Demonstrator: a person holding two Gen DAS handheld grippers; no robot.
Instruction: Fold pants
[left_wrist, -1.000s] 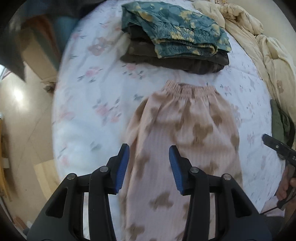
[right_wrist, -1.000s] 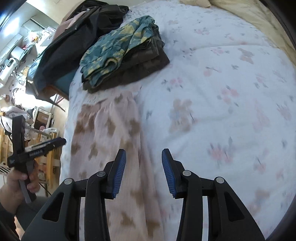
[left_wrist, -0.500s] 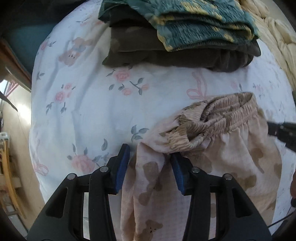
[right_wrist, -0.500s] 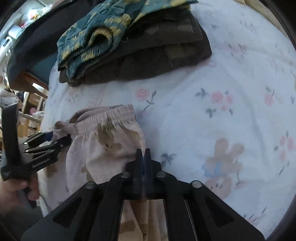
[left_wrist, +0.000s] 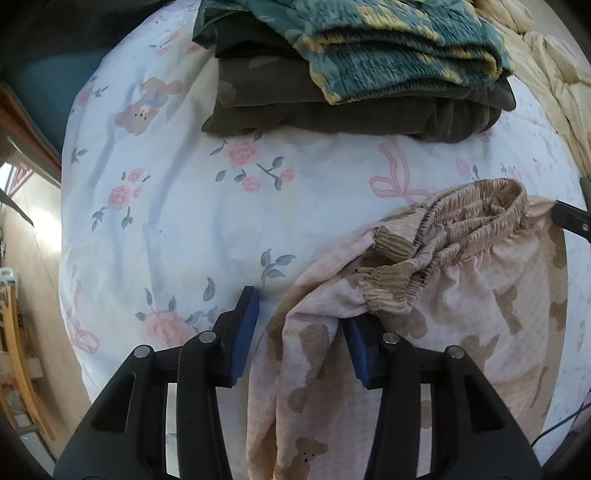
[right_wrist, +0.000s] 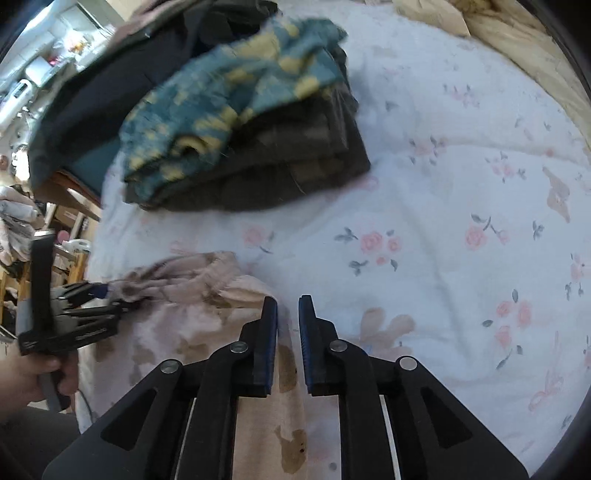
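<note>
Looking down past your left gripper (left_wrist: 299, 332) at the bottom middle of the left view, you see its blue pads spread apart, with the side of the pants (left_wrist: 424, 314) bunched between them. The cloth leans on the right pad, but the left pad has a gap beside it, so you are not pinching yet. I think you put it there to catch that edge and carry it across for a fold.

Your right gripper (right_wrist: 288, 332) sits at the bottom middle of the right view. Its jaws are a small way apart and opening. The pants' edge lies under the left pad, and nothing is squeezed between them.

The pants are pink with brown bears. They lie on the flowery sheet (left_wrist: 184, 203), in the lower right of the left view and the lower left of the right view. The stretchy waistband (left_wrist: 461, 229) is scrunched up in a lump, so it is not flat yet.

Farther off, at the top of both views, sits a pile of folded clothes (left_wrist: 369, 74), well apart from the pants. That is likely where finished things go.
</note>
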